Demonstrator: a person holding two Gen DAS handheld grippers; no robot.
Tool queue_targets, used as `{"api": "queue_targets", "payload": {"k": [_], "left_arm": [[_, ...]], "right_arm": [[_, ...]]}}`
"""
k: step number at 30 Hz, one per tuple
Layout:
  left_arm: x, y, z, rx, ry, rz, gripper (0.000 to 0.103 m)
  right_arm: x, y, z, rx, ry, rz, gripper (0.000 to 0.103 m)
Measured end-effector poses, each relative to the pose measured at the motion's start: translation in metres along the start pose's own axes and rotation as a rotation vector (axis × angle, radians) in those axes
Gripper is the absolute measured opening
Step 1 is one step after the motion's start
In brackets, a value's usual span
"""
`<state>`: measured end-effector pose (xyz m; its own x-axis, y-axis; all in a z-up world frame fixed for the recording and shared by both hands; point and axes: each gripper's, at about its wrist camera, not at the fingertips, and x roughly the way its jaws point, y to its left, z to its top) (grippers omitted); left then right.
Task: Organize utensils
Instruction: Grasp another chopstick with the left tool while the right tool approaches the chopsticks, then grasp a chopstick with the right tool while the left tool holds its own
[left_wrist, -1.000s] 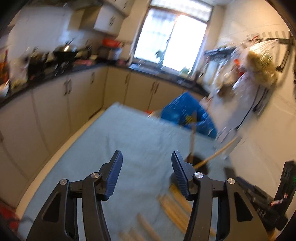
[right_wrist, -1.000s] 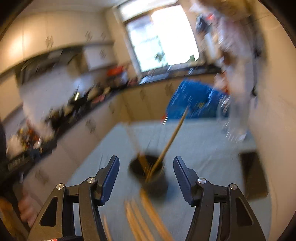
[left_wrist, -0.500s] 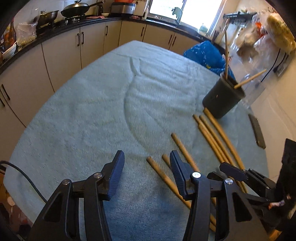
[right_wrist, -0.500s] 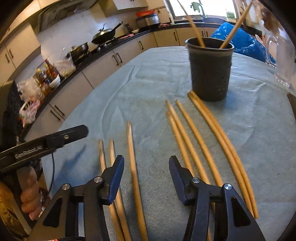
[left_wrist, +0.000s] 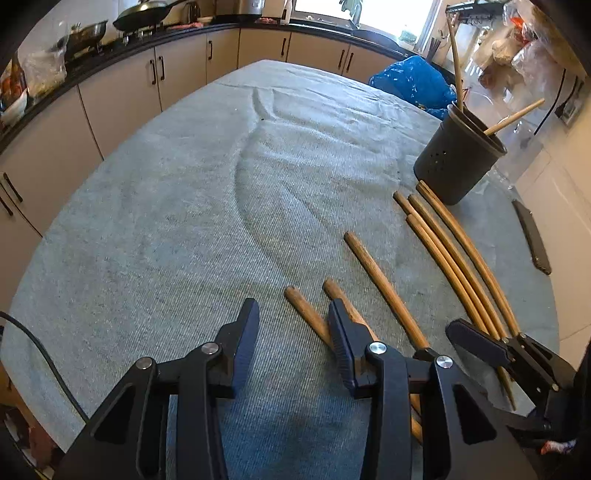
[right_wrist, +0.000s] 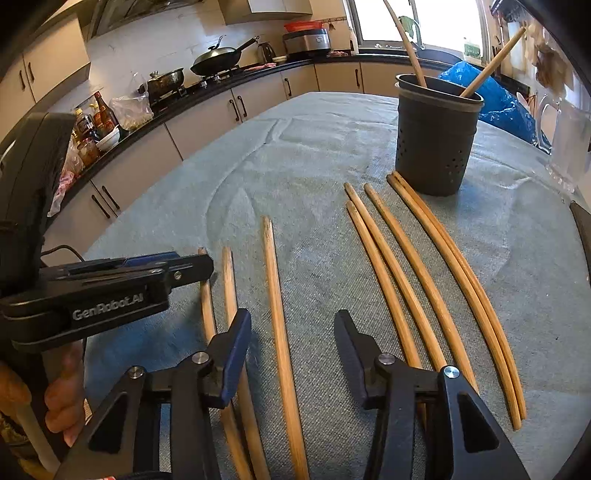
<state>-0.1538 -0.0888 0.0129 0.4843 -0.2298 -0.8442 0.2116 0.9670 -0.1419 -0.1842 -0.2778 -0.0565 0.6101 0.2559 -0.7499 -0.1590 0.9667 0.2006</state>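
Note:
Several long wooden chopsticks (right_wrist: 402, 273) lie side by side on the grey-blue cloth (left_wrist: 177, 221). A dark perforated holder (right_wrist: 434, 147) behind them holds two more. My right gripper (right_wrist: 291, 339) hangs low over the cloth, its jaws closing. One chopstick (right_wrist: 275, 295) runs between the pads, which do not touch it. My left gripper (left_wrist: 293, 328) is also closing, just left of the leftmost chopstick (left_wrist: 306, 314), whose shaft passes behind its right finger (left_wrist: 341, 339). The holder (left_wrist: 454, 166) stands far right in the left wrist view. Each gripper shows in the other view: right gripper (left_wrist: 480, 347), left gripper (right_wrist: 147, 269).
A blue bag (left_wrist: 410, 81) and a glass jug (right_wrist: 565, 136) sit behind the holder. A dark flat object (left_wrist: 533, 240) lies near the cloth's right edge. Kitchen counters with a wok (right_wrist: 218, 59) curve around the left. A hand (right_wrist: 62, 387) grips the left handle.
Both grippers came down from facing the kitchen to hover low over the chopsticks. Their jaws have narrowed. The right gripper now straddles one chopstick.

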Motion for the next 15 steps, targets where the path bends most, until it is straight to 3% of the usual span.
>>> {"api": "queue_targets", "payload": {"k": [2,3,4,8,15], "left_arm": [[0.002,-0.006,0.000,0.033,-0.018,0.023,0.033],[0.003,-0.008,0.000,0.051,-0.026,0.031,0.018],[0.004,-0.010,0.000,0.074,-0.037,0.037,0.015],[0.005,-0.009,0.000,0.124,-0.049,0.027,0.009],[-0.002,0.003,-0.004,0.229,-0.041,-0.001,0.008]], "right_arm": [[0.001,-0.001,-0.001,0.002,0.006,-0.010,0.044],[0.001,-0.001,-0.001,0.002,0.009,-0.017,0.038],[0.001,-0.002,-0.002,0.003,0.009,-0.031,0.032],[-0.003,-0.008,-0.003,0.036,0.023,-0.074,0.017],[-0.013,-0.017,-0.008,0.053,0.071,-0.104,0.017]]}}
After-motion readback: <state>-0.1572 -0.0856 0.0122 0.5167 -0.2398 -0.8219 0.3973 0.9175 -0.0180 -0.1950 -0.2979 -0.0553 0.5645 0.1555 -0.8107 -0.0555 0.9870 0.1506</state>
